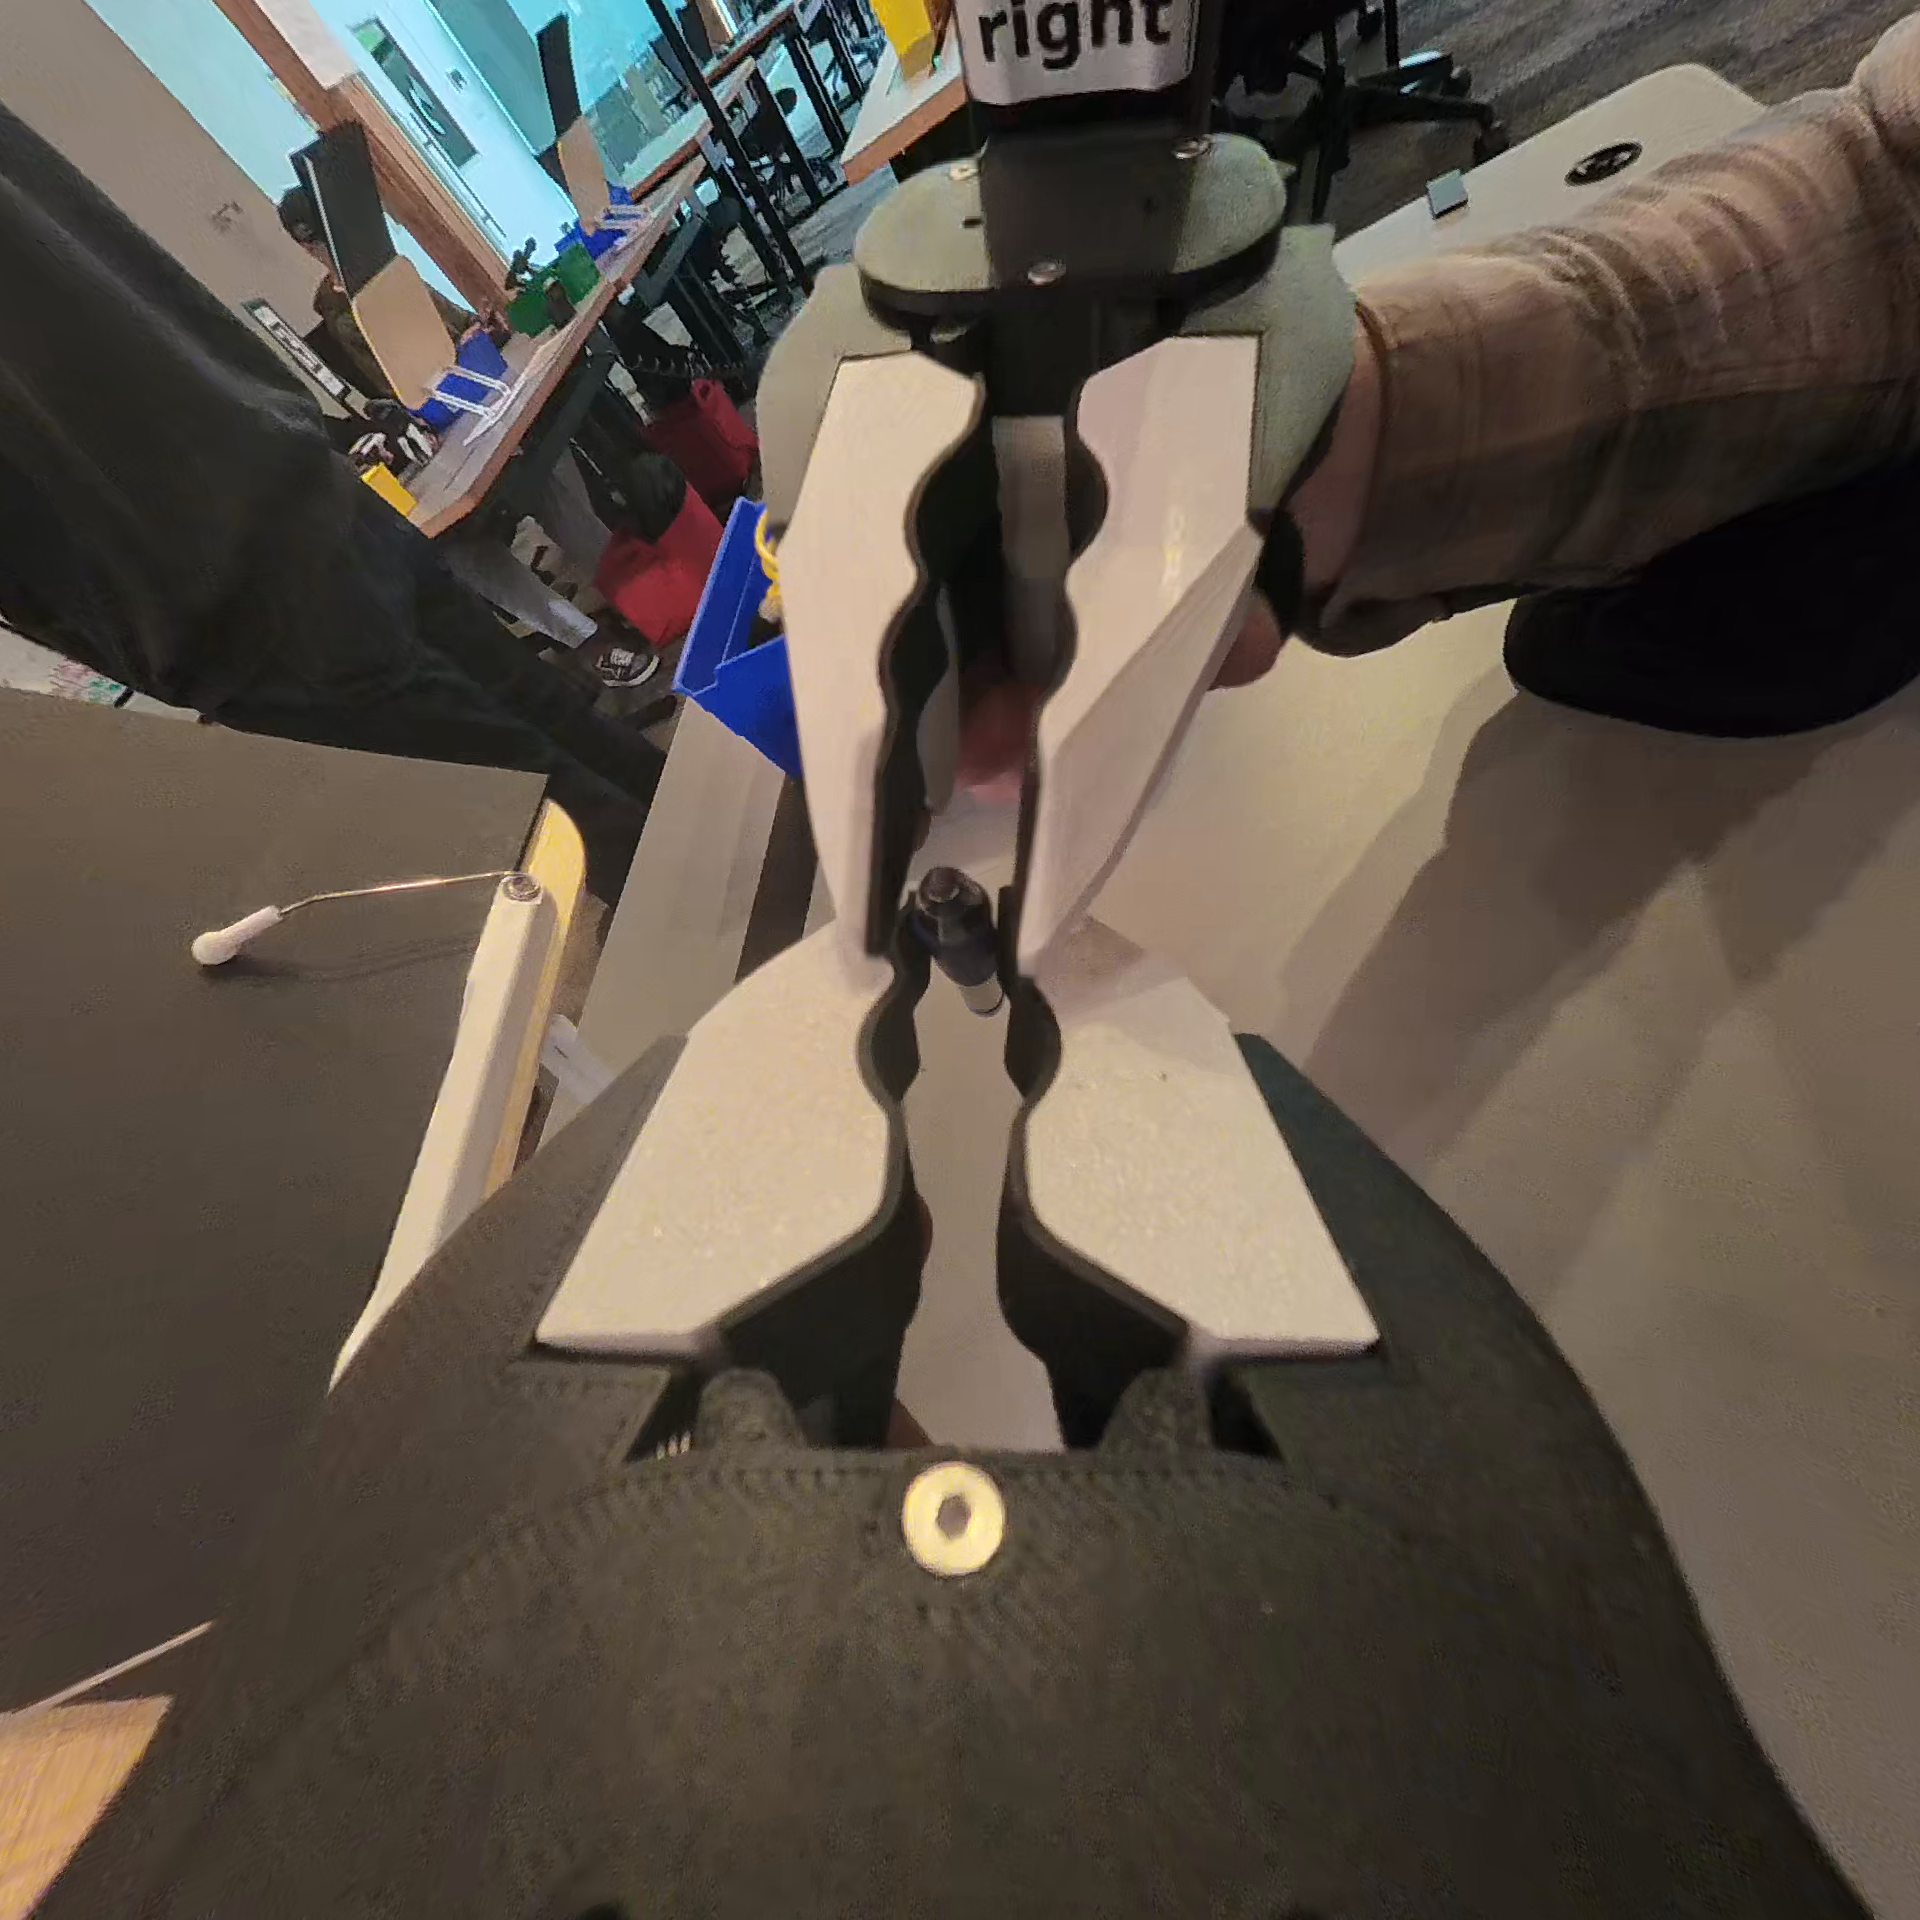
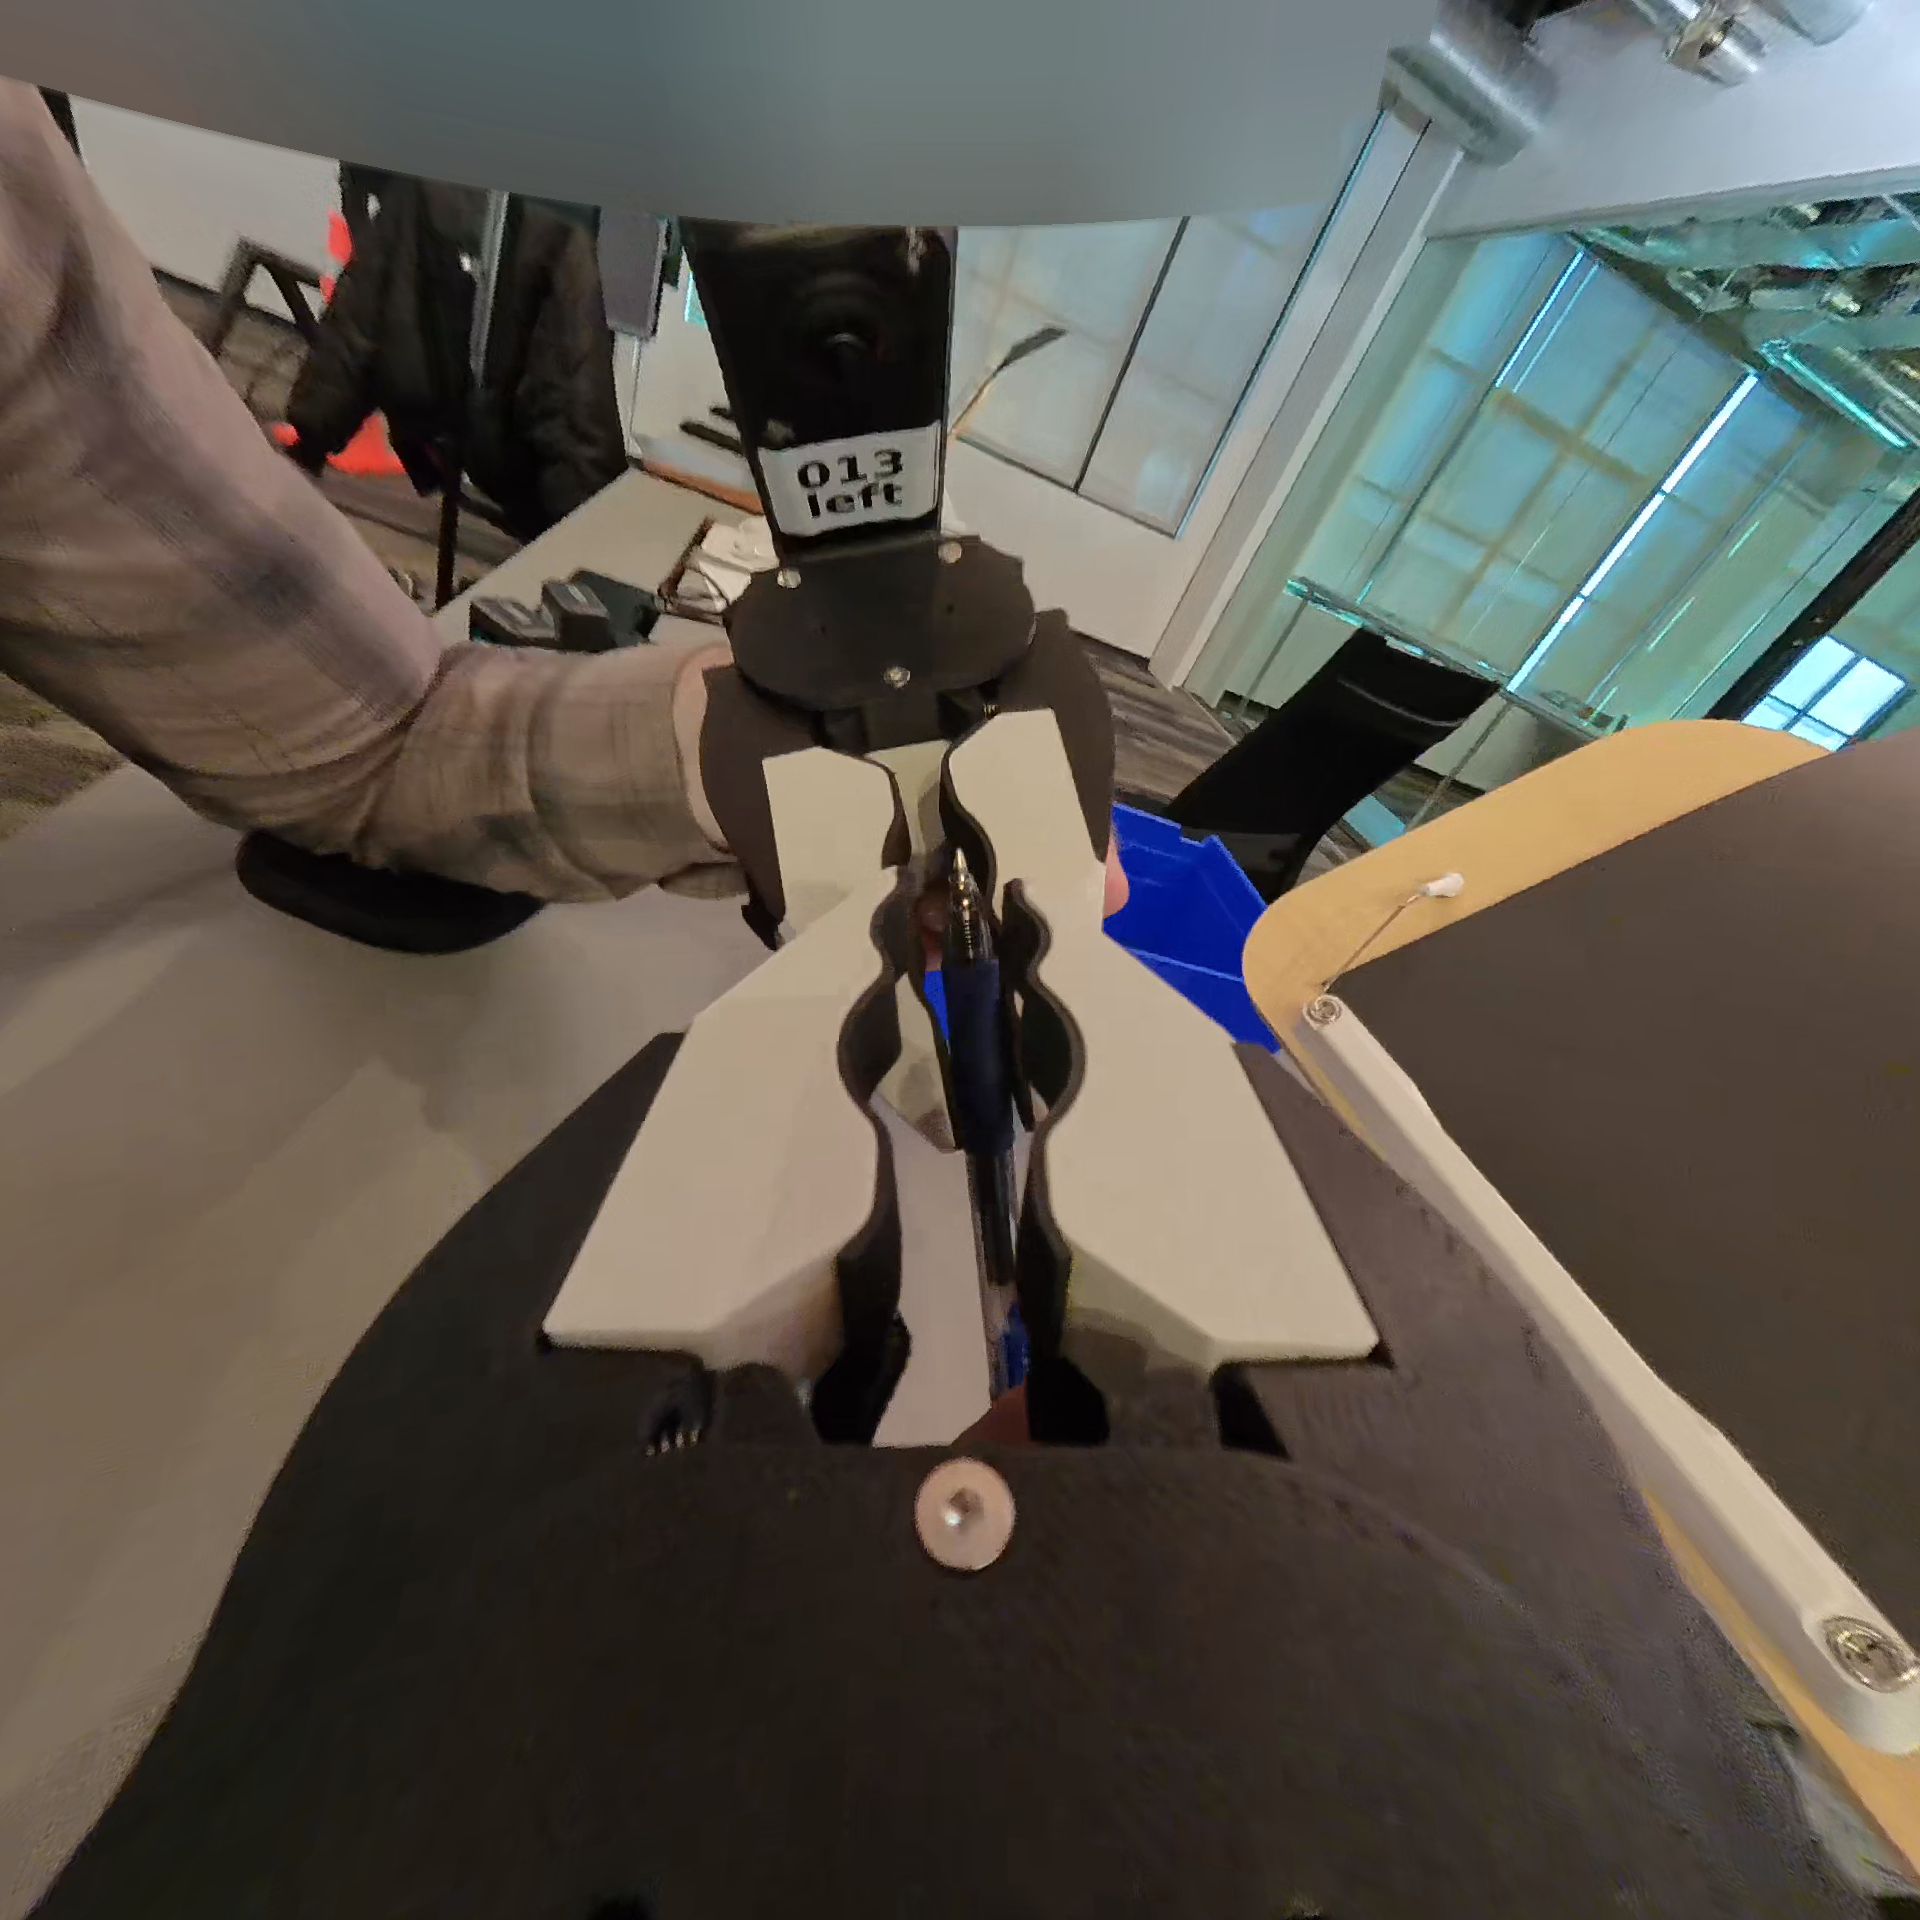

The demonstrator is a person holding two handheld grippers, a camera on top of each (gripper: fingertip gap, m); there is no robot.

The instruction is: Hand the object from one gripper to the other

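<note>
At far left a black-topped board [image 1: 208, 1091] carries a thin wire with a white tip [image 1: 234, 943], and a blue bin [image 1: 743, 675] sits beyond the edge of the grey counter [image 1: 1558, 1091]. In the middle the left gripper [image 1: 956, 1023] and the right gripper [image 1: 945, 935] meet tip to tip above the counter. The blue pen [image 1: 961, 951] lies along their shared line, with one end between the left jaws' tips. The right wrist view shows the rest of it running back between the right jaws, close against one pad. Both pairs of jaws stand only narrowly apart around the pen. I cannot tell which pair actually clamps it. At right a plaid sleeve [image 1: 1610, 416] reaches in behind the right gripper.
</note>
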